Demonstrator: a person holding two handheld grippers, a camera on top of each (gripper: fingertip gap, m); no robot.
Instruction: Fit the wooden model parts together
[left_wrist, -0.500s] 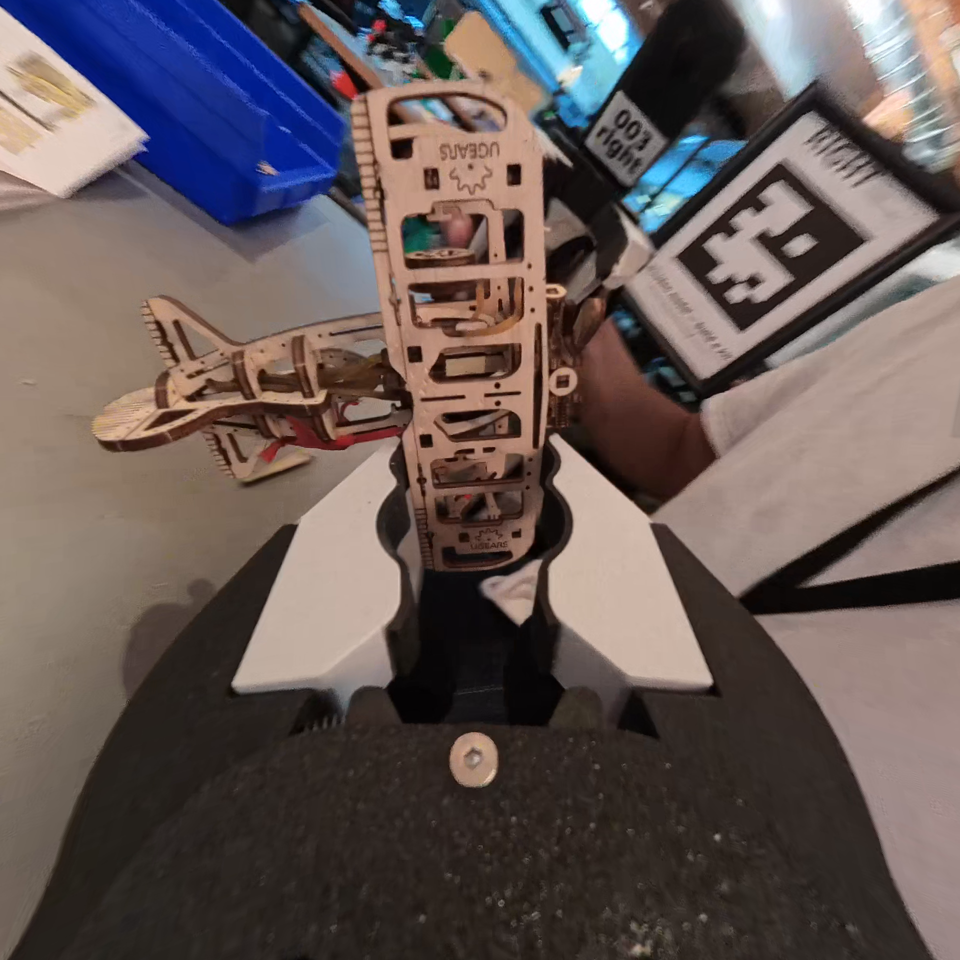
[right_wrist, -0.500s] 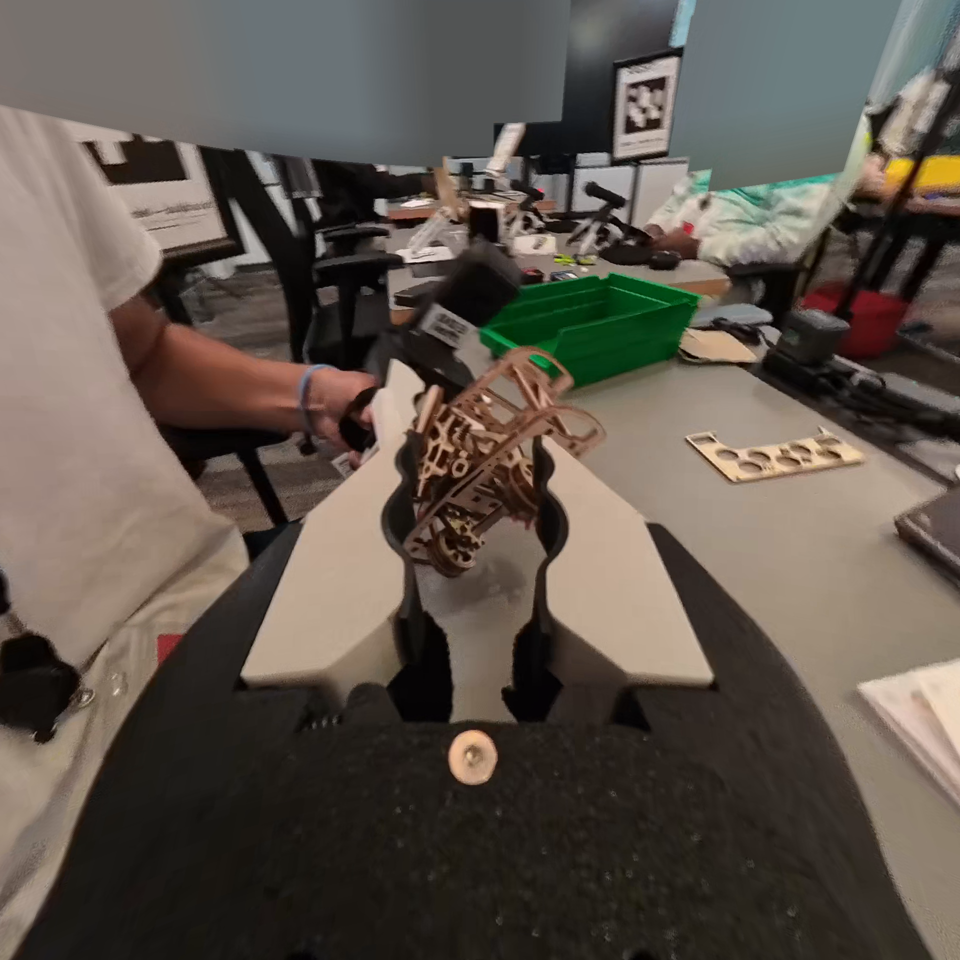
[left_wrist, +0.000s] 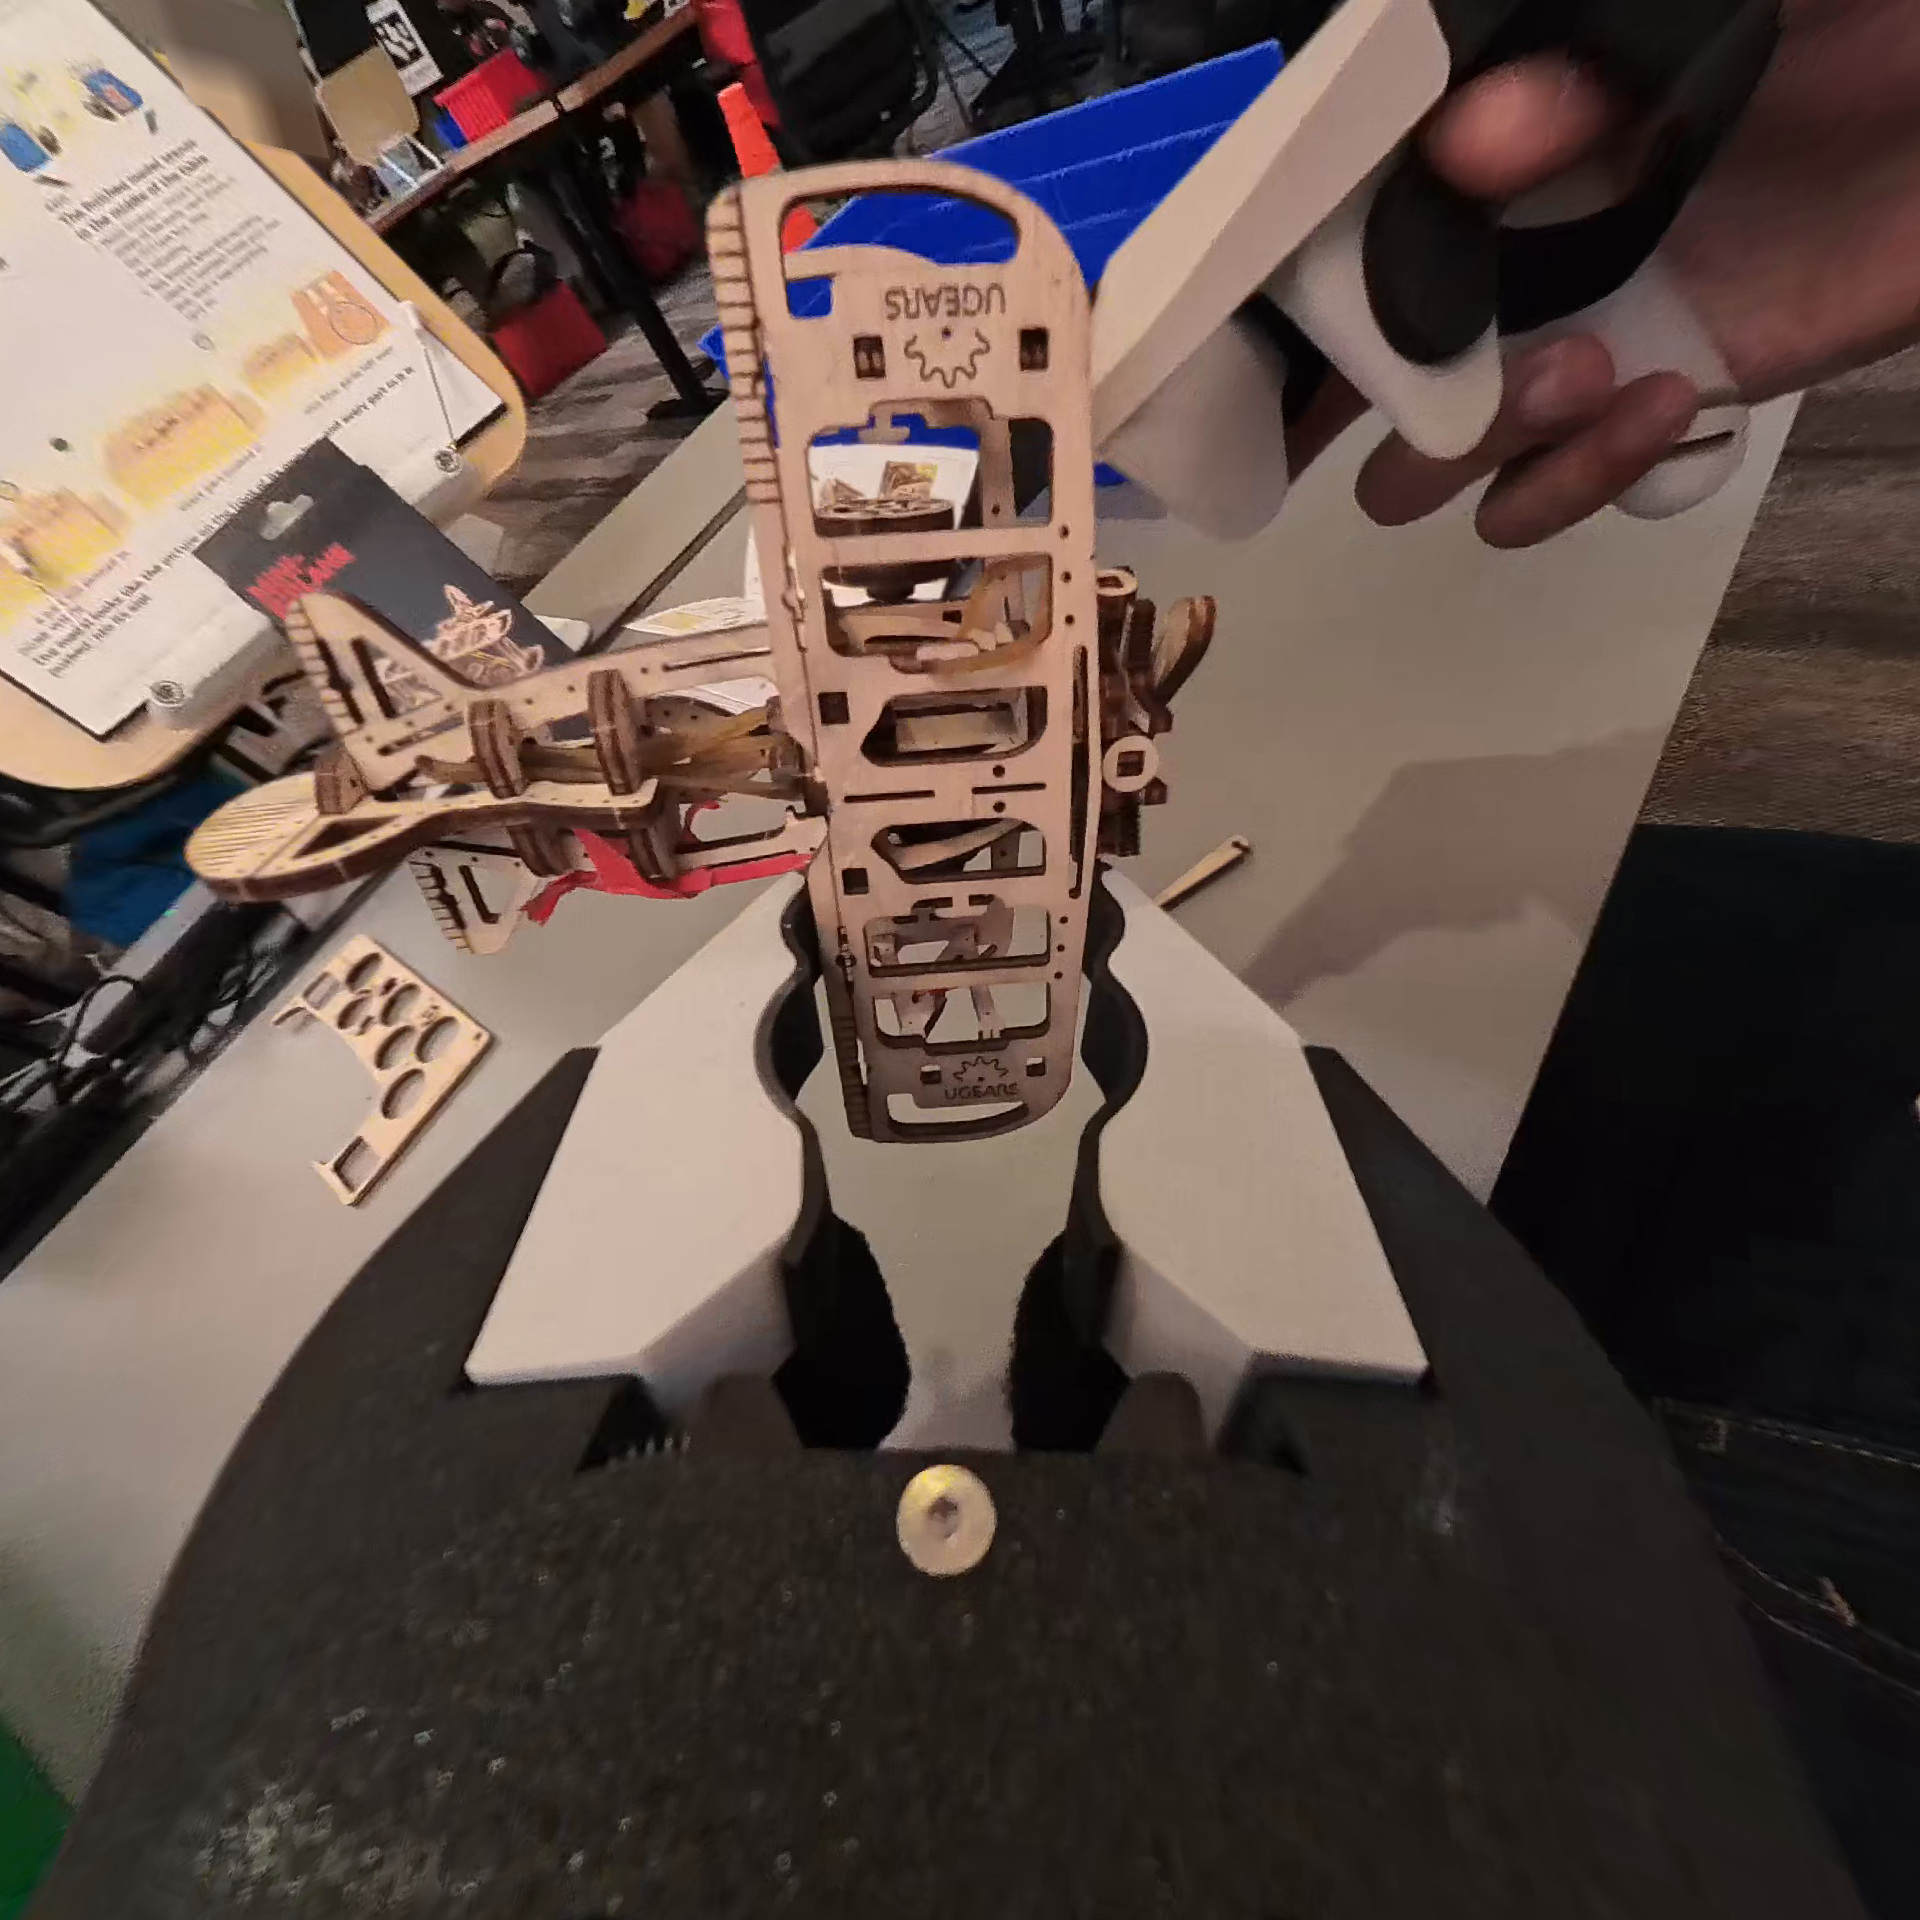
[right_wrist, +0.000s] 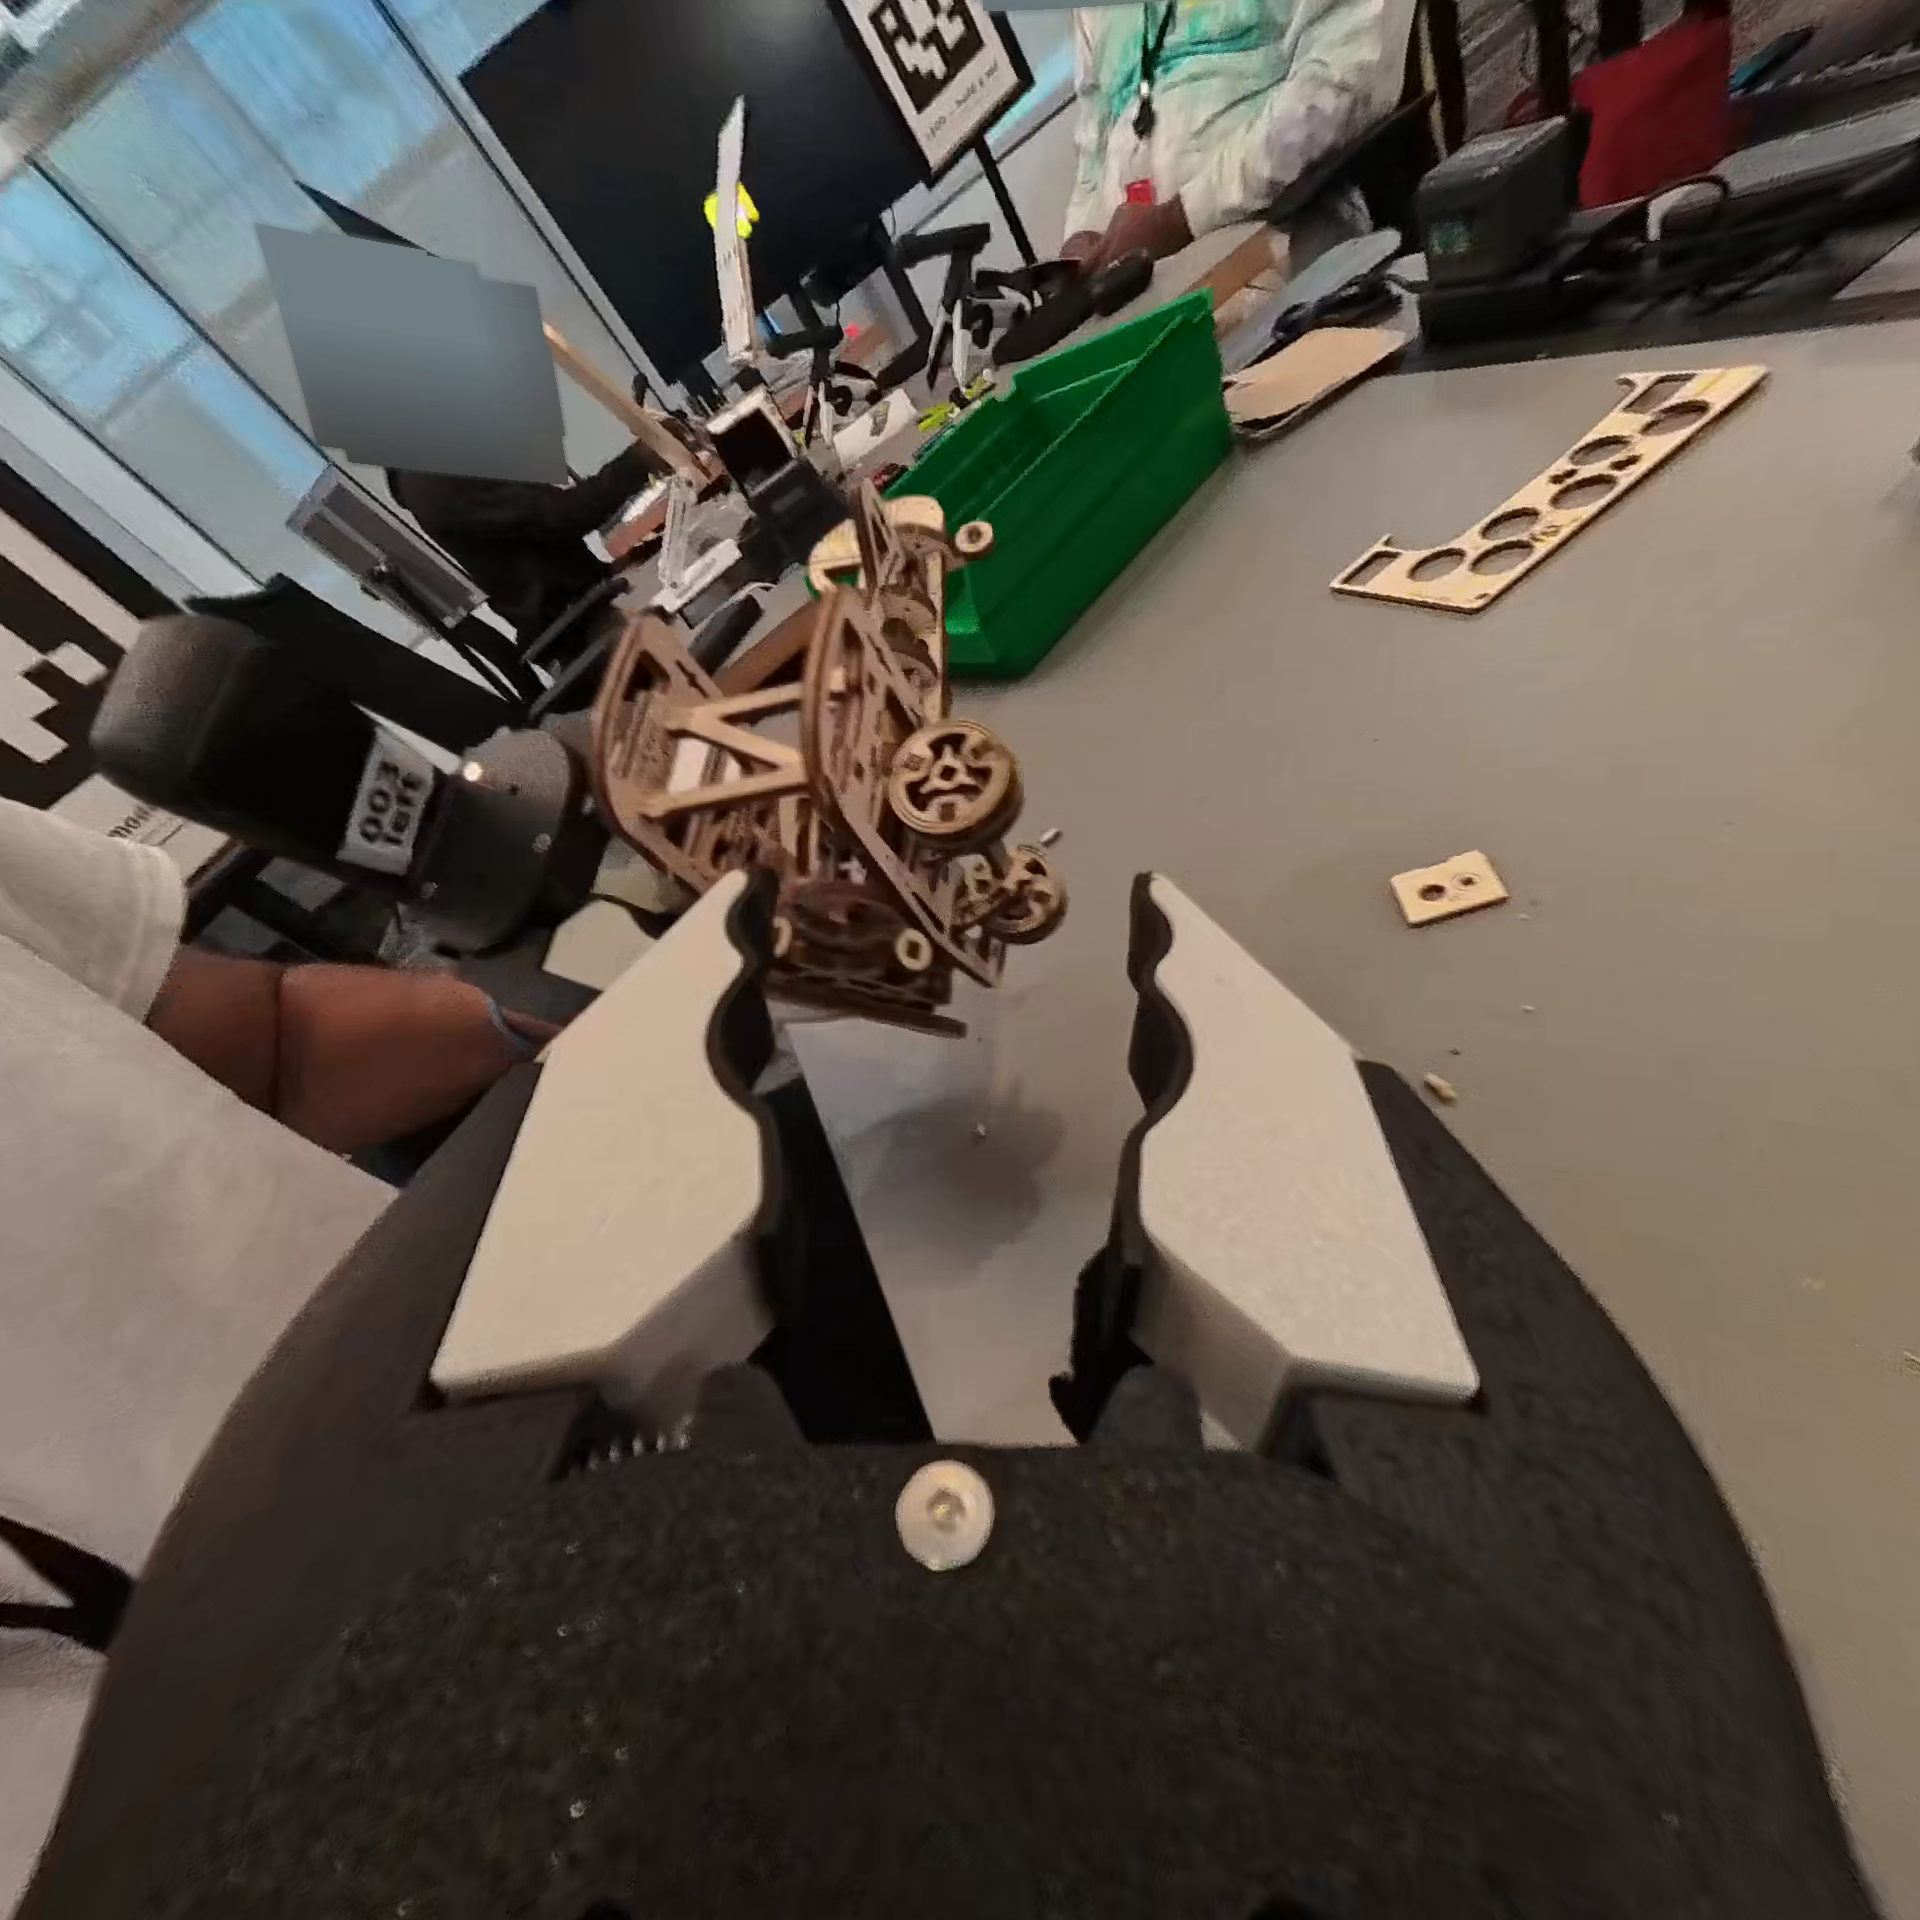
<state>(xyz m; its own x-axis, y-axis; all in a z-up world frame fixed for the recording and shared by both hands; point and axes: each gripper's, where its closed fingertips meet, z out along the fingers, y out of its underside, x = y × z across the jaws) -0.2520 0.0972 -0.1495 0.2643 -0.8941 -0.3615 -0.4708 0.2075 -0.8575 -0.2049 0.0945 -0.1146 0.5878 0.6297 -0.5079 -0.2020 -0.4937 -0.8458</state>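
At centre frame, the left gripper (left_wrist: 951, 1029) is clenching the pale laser-cut wooden biplane model (left_wrist: 914, 665) by its wing, while the right gripper (right_wrist: 940, 935), jaws released, is judged ready to fetch another part.

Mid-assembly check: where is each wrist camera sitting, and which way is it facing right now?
Left wrist view: behind the left tool, looking along its fingers at the wooden plane, gripped by a wing above the grey table; a hand on the other tool shows top right.
Right wrist view: behind the open right tool, facing the plane's wheels, with a green bin beyond; a forearm shows at left.
Shared: plane, table, punched wooden sheet.
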